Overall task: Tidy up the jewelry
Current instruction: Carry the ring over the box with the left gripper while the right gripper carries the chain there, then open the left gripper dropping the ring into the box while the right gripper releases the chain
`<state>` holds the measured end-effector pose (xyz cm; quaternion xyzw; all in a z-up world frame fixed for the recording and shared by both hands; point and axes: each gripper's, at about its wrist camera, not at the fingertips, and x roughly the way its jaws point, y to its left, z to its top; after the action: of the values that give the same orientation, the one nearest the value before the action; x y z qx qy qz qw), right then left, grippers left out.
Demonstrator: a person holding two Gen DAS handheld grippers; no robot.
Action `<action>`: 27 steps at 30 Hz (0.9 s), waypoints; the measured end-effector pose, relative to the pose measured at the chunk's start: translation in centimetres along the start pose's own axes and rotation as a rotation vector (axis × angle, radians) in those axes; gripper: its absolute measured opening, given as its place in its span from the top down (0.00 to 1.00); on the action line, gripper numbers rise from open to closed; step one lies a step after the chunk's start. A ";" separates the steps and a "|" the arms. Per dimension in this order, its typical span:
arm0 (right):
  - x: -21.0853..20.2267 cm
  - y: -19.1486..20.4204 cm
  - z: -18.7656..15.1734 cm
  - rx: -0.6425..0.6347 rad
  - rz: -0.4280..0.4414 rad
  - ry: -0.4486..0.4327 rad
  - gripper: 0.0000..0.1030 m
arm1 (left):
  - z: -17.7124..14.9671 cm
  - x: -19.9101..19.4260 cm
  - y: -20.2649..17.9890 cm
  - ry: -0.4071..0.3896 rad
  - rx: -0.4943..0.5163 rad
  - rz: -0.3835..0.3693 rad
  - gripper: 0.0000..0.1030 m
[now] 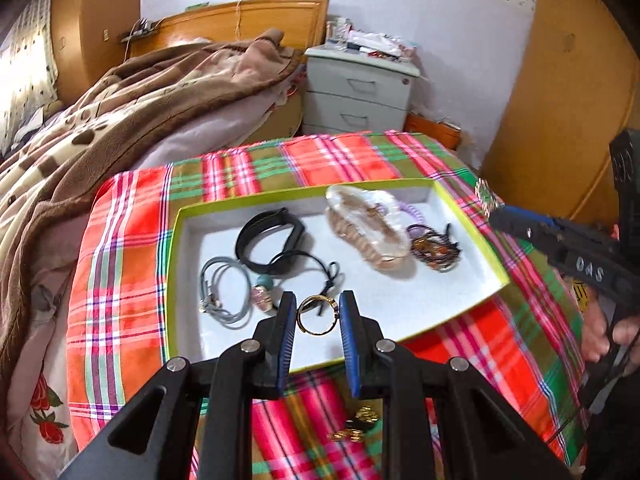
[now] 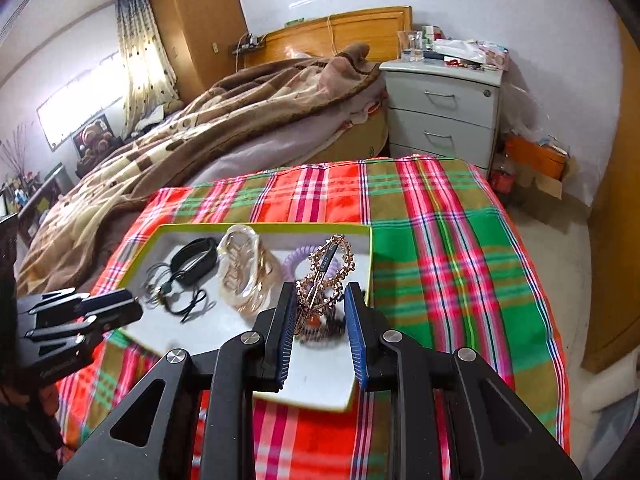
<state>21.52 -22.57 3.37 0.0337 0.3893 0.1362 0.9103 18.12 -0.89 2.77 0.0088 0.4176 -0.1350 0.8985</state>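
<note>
Two pieces are up in the air over the tray on the plaid worktop. Left tool is clenched on a gold ring, pinched at its sides w/ its hole facing the cam. Right tool grasps a gold hair clip; long axis runs up and away from the tips, a bit tilted. Risks: thin ring rolls out of the pads, or the clip's free end snags the bracelets below when lowered, dragging them out of place.

gold ring: upright, over tray | gold hair clip: upright, above tray
</note>
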 end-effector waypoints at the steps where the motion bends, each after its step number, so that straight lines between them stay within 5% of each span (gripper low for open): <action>1: 0.5 -0.1 0.2 -0.002 -0.003 0.009 0.75 | -0.1 0.3 0.3 0.007 -0.007 0.003 0.78; 27: 7.5 0.3 1.8 -0.081 -0.078 0.133 0.75 | -1.2 4.4 2.6 0.098 -0.068 -0.001 0.78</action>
<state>27.69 -20.18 -0.57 -0.0275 0.4440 0.1183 0.8877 20.57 0.75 -1.56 -0.0154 0.4656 -0.1207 0.8766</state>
